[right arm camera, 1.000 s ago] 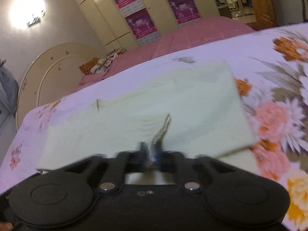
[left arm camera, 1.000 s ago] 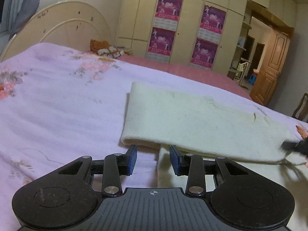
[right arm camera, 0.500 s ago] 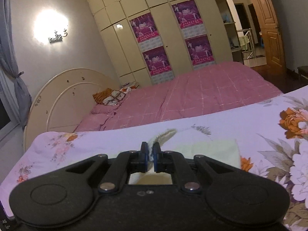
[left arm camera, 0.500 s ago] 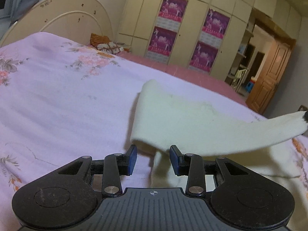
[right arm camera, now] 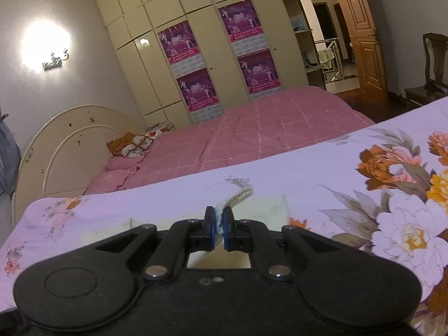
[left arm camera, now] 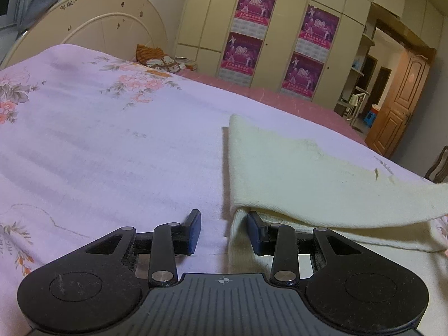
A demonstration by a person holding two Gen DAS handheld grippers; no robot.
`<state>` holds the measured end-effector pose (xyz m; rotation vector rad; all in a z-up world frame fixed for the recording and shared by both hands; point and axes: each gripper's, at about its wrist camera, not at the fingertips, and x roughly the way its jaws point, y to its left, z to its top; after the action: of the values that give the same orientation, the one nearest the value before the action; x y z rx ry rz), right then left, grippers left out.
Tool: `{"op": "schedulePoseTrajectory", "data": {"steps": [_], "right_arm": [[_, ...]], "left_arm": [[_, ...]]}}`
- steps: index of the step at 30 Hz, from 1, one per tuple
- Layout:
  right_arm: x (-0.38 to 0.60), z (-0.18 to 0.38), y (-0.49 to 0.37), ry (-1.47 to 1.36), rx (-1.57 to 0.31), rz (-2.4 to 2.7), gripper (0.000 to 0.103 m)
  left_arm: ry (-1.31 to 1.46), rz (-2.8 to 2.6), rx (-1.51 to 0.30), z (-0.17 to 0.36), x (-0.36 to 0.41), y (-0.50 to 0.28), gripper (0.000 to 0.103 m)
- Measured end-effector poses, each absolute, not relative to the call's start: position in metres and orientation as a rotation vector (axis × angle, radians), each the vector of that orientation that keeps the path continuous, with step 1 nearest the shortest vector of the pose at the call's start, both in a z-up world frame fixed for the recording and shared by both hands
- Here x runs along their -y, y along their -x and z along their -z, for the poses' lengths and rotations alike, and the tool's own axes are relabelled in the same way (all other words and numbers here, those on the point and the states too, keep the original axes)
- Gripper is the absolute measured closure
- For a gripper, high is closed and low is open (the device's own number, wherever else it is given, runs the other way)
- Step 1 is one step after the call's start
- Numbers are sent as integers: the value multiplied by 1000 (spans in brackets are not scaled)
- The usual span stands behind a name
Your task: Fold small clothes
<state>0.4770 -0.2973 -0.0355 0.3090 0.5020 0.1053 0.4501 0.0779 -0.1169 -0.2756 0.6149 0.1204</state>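
On the floral bedsheet [left arm camera: 112, 145], cream garment [left arm camera: 294, 173] half-folded: right gripper [right arm camera: 219, 218] pinches its lifted corner, left gripper [left arm camera: 224, 224] parted astride the near edge; thin pinch may slip, dropping the fold.

Left gripper [left arm camera: 224, 231] parted, right gripper [right arm camera: 219, 228] clamped

Cream knit garment [left arm camera: 294, 173] on the floral bedspread, folded double, its top layer lifted along one edge
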Motion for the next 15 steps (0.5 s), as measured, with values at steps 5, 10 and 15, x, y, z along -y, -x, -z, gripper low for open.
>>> {"op": "schedulePoseTrajectory", "data": {"steps": [5,10,15], "right_arm": [[306,51,-472,-310,-541,-89,97],[316,68,-467,-314,-576,-69,97],[324,80,-465,-314,-599,-49,97]], "left_arm": [[271,-122,-617,118,-76,-452,66],[263,-125,-619,118,-74,-453,66],[245,-130,-621,119,-71,-455,66]]}}
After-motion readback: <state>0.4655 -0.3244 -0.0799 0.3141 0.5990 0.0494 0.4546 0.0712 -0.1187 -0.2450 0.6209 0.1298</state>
